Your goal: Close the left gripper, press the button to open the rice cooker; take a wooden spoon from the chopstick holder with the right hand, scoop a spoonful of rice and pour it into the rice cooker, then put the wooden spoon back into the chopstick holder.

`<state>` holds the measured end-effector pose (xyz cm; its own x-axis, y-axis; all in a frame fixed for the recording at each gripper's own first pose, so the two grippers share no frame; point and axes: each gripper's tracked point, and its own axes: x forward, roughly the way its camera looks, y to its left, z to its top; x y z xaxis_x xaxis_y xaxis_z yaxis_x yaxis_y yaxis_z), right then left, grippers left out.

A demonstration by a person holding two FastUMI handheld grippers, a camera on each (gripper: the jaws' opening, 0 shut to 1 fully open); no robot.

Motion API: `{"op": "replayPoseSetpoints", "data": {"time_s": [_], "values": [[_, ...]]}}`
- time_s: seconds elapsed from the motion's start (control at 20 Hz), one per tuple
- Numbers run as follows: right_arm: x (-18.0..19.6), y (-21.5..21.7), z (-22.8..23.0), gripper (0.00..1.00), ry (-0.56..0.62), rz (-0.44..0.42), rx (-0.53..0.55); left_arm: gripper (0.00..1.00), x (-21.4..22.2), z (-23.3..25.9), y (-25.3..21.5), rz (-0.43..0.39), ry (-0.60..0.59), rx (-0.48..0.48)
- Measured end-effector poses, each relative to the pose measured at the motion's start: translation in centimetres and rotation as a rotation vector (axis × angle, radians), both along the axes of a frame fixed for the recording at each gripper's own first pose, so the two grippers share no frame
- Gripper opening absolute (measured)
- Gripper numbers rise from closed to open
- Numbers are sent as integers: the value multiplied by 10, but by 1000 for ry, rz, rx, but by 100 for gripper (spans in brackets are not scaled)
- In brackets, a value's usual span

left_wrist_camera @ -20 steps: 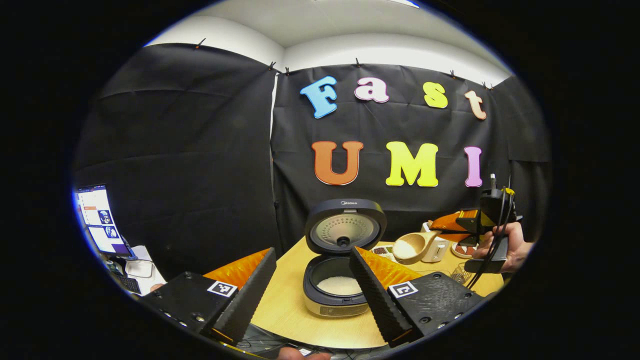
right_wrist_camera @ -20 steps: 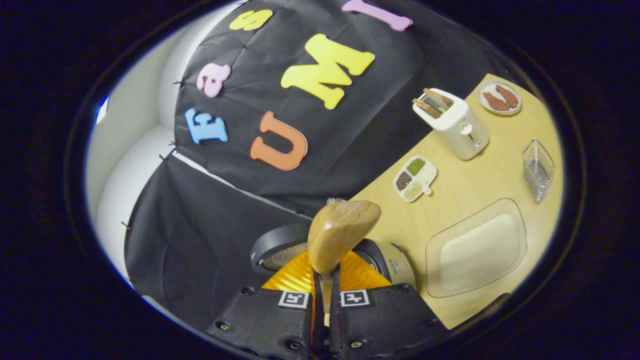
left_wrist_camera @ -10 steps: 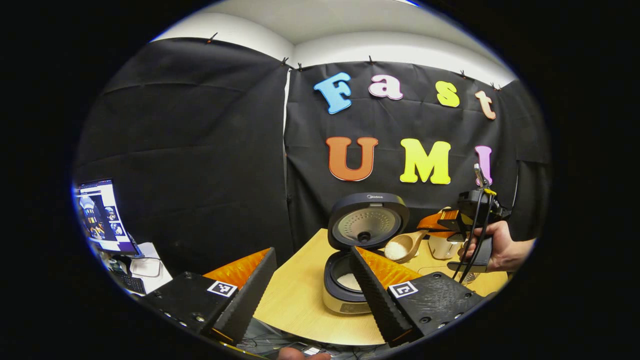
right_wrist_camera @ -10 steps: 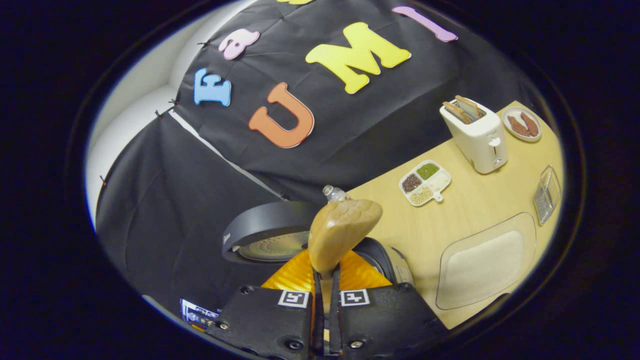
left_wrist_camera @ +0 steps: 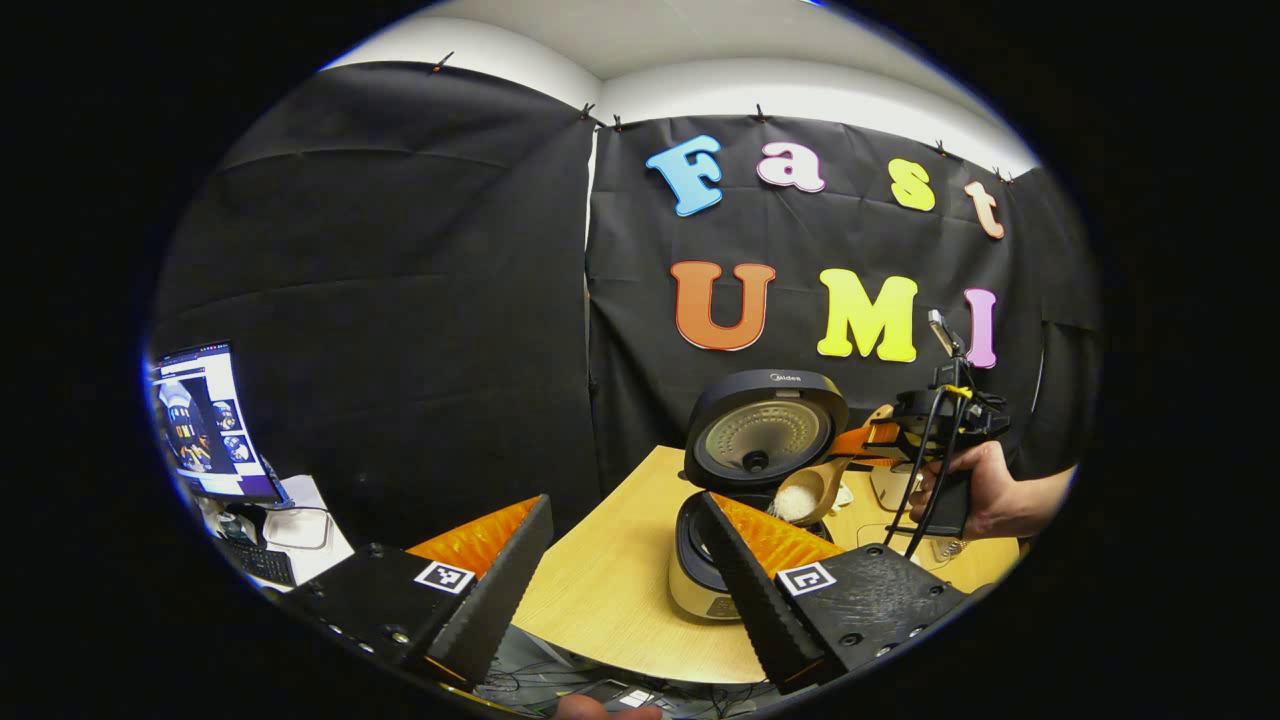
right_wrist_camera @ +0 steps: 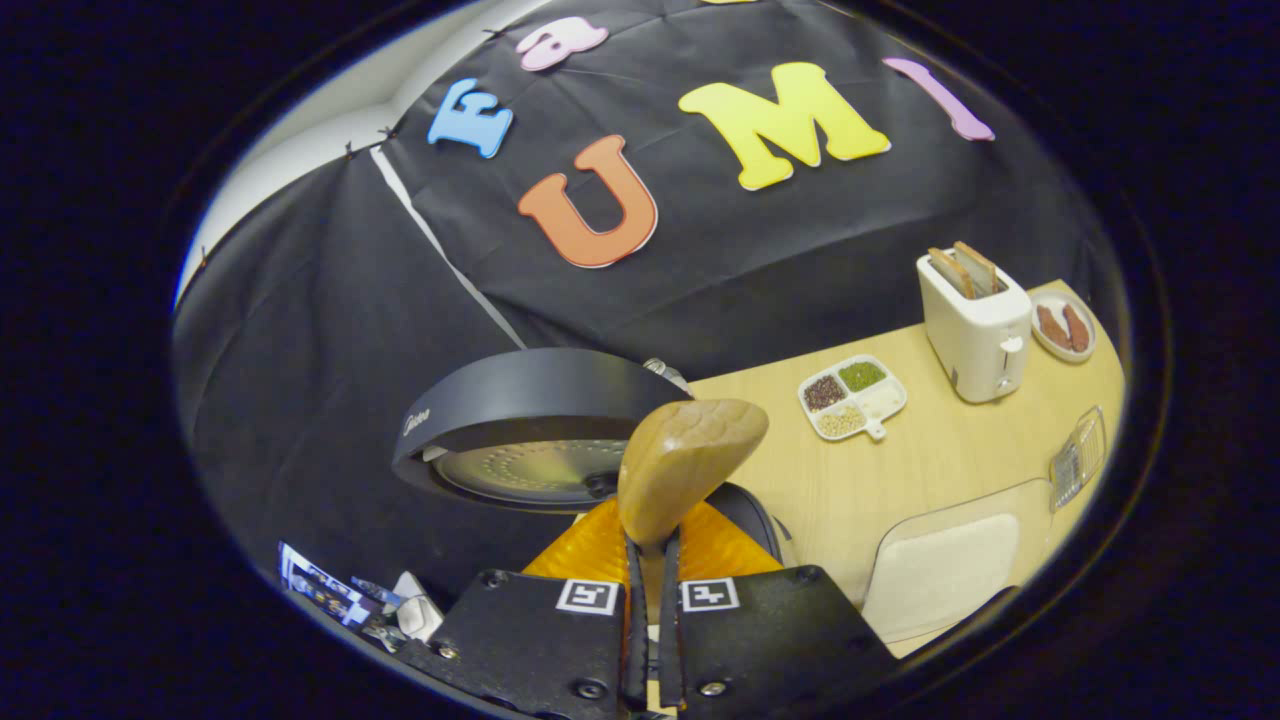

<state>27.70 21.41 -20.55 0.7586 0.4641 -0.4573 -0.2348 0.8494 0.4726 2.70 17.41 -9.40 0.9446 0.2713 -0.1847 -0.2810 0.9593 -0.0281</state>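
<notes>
Since a second ago the right gripper (left_wrist_camera: 868, 440) carried the wooden spoon (left_wrist_camera: 812, 488) from over by the toaster to just above the rice cooker (left_wrist_camera: 722, 545); the cooker drifted right in frame as the left gripper panned.

Left gripper view: left gripper (left_wrist_camera: 625, 560) was spread wide, holding nothing, parked back off the desk (left_wrist_camera: 610, 590), presumably to keep clear of the pour. Cooker lid (left_wrist_camera: 765, 428) stood up, so the button step looked done. Spoon bowl held white rice and hung right at the pot's rim, tilted down toward it; I judged the pour about to start. A hand (left_wrist_camera: 975, 490) gripped the right gripper's handle. Monitor (left_wrist_camera: 200, 420) sat off at the left, black cloth walls all round.

Right gripper view: right gripper (right_wrist_camera: 648, 560) was pinching the spoon handle, fingers nearly together, spoon bowl's back (right_wrist_camera: 688, 455) facing the camera. Lid underside (right_wrist_camera: 530, 470) sat just behind. On the light wood desk: rice tray (right_wrist_camera: 945, 575), sectioned dish (right_wrist_camera: 852, 395), toaster (right_wrist_camera: 975, 320), plate (right_wrist_camera: 1062, 325), wire holder (right_wrist_camera: 1075, 460) near the right edge.
</notes>
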Motion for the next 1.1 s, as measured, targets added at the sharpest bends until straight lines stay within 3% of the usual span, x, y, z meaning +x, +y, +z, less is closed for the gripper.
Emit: {"op": "replayPoseSetpoints", "data": {"time_s": [0.45,0.75,1.1], "values": [[2,12,-5,10,-153,24,-241,95,-4,-3,23,6,-13,-27],[1,28,13,10,-332,71,-430,95,-3,-7,28,5,-19,-45],[-4,44,19,10,-451,111,-576,95,-7,-8,31,-26,-14,-51]]}}
